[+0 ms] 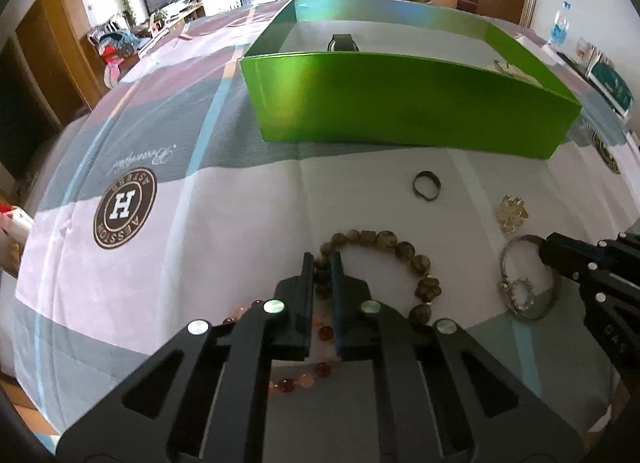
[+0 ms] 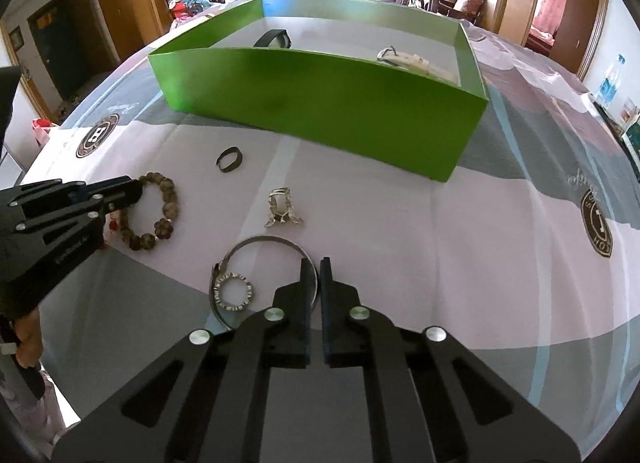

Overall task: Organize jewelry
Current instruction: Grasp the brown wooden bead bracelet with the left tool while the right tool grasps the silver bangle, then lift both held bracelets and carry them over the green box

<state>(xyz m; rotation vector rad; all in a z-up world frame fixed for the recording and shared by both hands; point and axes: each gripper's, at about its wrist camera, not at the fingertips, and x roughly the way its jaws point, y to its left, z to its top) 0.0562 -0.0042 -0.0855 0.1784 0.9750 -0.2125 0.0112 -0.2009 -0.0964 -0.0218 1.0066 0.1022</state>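
- Left wrist view: the left gripper (image 1: 323, 263) has its jaws drawn narrow on the near-left stretch of the brown bead bracelet (image 1: 384, 241), with a few beads pinched between the pads; the rest of the loop curves away to the right and back toward the near edge of the table (image 1: 100, 283).
- Just under that gripper lies a red-orange bead strand (image 1: 304, 377), partly hidden by the fingers, so I cannot tell whether it is touched.
- Right wrist view: the right gripper (image 2: 316, 269) is closed on the right-hand rim of the silver bangle (image 2: 264, 241); the band seems to pass between the pads, though the fingers cover the contact itself. The bangle's round charm (image 2: 234, 291) sits inside the loop, to the left of the tips.
- What the lift-and-carry turns on: the green box (image 2: 320, 103) stands straight ahead of both tools, toward the far edge, its long side lying across the line they point along. Both held pieces must clear its near wall.
- Between tools and box lie a dark ring (image 2: 230, 159) and a gold hair claw (image 2: 282, 209), well apart from both grips.
- Only the right view shows the pale watch strap (image 2: 416, 63) by the box's right wall clearly; both show the dark band (image 1: 343, 43).
- Neither hand is plainly nearer the box.
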